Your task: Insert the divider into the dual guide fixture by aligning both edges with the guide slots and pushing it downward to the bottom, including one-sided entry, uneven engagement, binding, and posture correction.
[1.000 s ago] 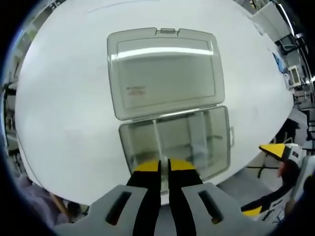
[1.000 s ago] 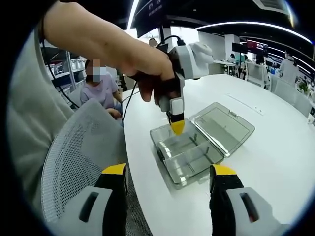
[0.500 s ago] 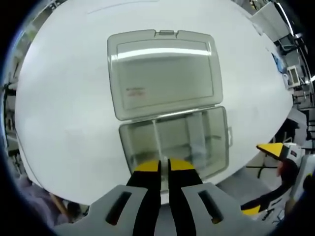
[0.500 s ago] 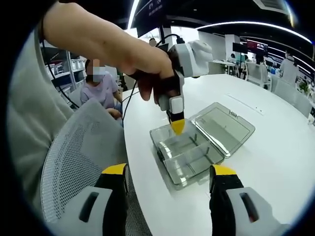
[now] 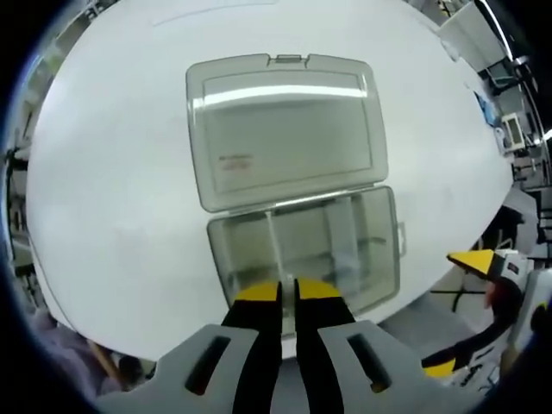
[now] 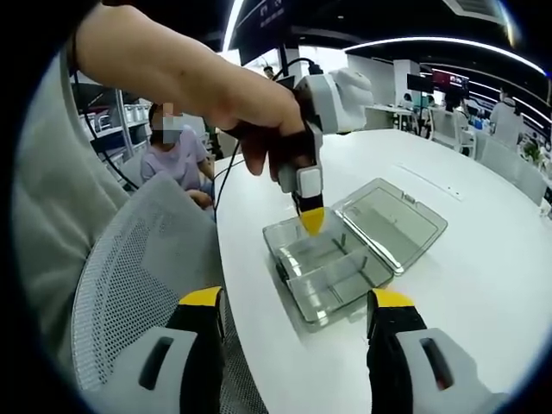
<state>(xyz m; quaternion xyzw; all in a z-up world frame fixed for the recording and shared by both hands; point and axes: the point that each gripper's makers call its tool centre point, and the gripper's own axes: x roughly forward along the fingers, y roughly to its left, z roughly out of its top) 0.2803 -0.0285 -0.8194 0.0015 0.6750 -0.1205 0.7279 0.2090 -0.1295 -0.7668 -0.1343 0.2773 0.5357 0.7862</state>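
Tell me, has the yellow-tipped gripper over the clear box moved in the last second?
No. In the right gripper view the left gripper hangs at the same spot above the box's near-left corner, jaws together.

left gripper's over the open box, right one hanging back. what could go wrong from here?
1. The left gripper hangs over the clear box with jaws nearly closed; whether it pinches a divider cannot be told, so one edge may miss its slot and bind.
2. The right gripper hangs open off the white table, so the unbraced box could slide when pushed.
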